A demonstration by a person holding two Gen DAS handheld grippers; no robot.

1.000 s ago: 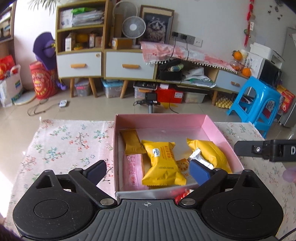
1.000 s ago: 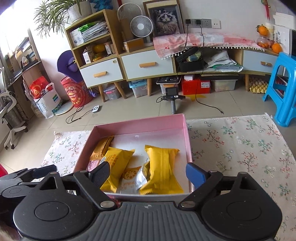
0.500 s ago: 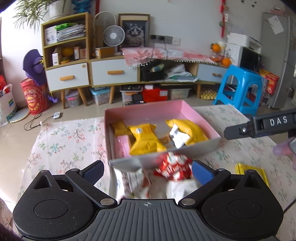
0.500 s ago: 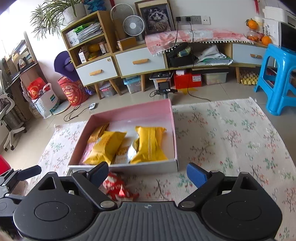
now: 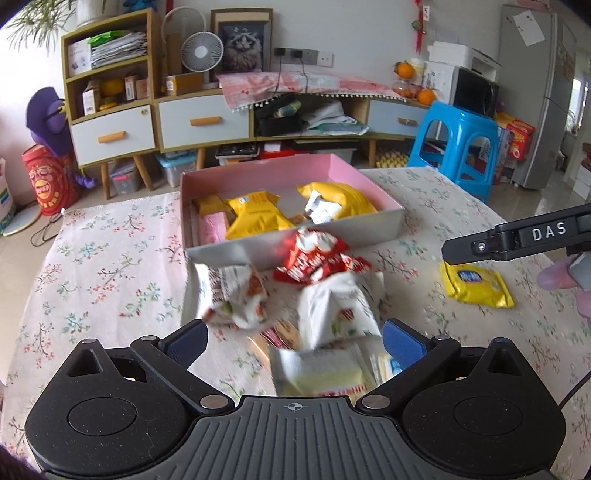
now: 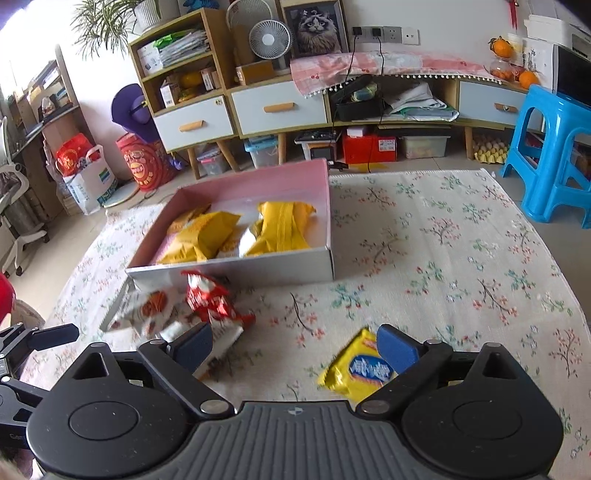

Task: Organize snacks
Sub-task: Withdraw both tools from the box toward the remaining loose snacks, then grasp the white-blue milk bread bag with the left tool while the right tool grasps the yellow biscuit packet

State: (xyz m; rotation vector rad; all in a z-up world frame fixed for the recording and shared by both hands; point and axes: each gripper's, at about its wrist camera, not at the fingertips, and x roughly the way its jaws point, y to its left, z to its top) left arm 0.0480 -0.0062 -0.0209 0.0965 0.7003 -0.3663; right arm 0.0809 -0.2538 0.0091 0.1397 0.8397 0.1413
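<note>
Yellow snack packet [image 6: 356, 371] sits lower middle of the frame, half under the right tongs [image 6: 297, 347], pink box [image 6: 236, 271] up center. Both tongs spread wide, empty. Left tongs [image 5: 293, 341] hover over crinkly wrappers [image 5: 332, 306]; those could slip when pinched, I'd guess.

I see a white wall [image 6: 443, 22], tiled floor [image 6: 74, 229], wooden cabinet [image 6: 236, 110] with pale drawers, desk fan [image 6: 267, 38], cat picture [image 6: 317, 26], blue stool [image 6: 550, 147], potted plant [image 6: 110, 22], daylight from left.
</note>
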